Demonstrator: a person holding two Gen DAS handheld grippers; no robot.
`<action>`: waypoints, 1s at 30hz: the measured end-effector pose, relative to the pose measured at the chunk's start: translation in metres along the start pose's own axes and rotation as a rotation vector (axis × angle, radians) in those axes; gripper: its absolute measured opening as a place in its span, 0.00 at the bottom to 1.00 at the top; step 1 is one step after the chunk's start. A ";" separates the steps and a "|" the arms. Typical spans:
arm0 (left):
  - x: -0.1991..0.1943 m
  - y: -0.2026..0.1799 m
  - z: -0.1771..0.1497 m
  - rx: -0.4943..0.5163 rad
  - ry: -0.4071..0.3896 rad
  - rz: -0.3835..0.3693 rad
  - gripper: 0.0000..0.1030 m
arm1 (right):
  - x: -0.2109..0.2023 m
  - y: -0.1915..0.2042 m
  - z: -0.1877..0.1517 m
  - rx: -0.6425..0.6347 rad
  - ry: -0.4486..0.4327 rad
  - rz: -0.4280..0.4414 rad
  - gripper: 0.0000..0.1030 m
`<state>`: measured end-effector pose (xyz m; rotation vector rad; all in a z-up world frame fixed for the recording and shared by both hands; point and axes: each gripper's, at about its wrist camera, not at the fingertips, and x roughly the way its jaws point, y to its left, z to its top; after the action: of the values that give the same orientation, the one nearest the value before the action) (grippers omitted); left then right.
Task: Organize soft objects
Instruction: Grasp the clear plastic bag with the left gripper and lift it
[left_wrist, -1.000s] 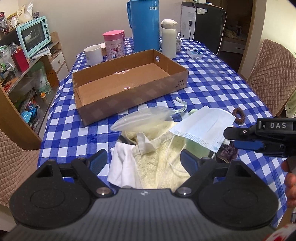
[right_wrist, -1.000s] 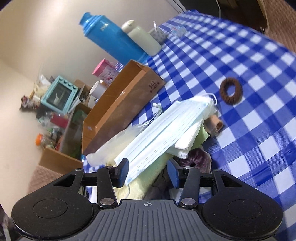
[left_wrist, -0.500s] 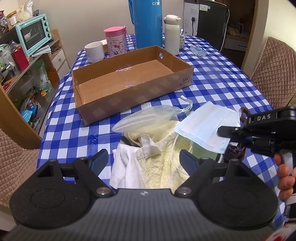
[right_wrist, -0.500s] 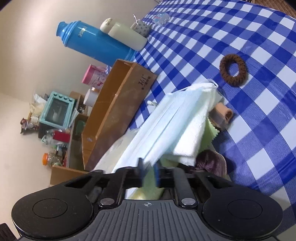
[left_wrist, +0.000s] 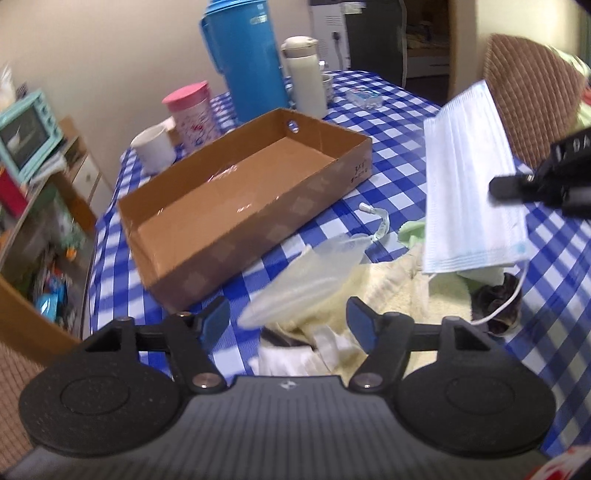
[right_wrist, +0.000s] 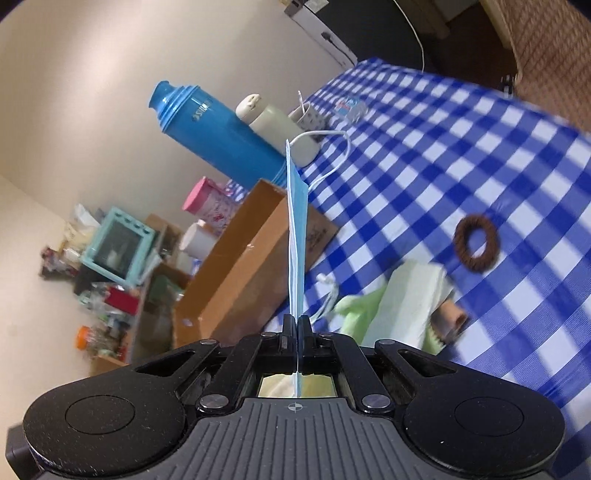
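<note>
The left gripper (left_wrist: 287, 322) hovers with jaws wide apart and nothing between them, above a yellow towel (left_wrist: 399, 291) on the checkered counter (left_wrist: 399, 192). The right gripper (right_wrist: 296, 325) is clamped on a blue face mask (right_wrist: 297, 236), held in the air above the pile. Farther back sits a cardboard box (left_wrist: 236, 192), then a blue thermos (left_wrist: 245, 59).

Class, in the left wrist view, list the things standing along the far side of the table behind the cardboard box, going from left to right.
white mug → pink-lidded canister → blue thermos jug → cream flask
</note>
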<state>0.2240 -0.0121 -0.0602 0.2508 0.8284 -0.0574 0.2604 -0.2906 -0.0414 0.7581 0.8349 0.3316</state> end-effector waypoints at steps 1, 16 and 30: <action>0.003 0.000 0.001 0.021 -0.003 -0.008 0.60 | -0.002 0.003 0.002 -0.020 -0.002 -0.017 0.01; 0.017 0.012 0.011 0.093 -0.065 -0.155 0.05 | -0.009 0.024 0.014 -0.131 -0.024 -0.052 0.01; -0.025 0.074 0.061 -0.008 -0.248 -0.070 0.05 | 0.029 0.079 0.050 -0.075 -0.019 0.135 0.01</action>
<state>0.2620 0.0432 0.0123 0.2021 0.5907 -0.1480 0.3188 -0.2432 0.0214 0.7483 0.7507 0.4725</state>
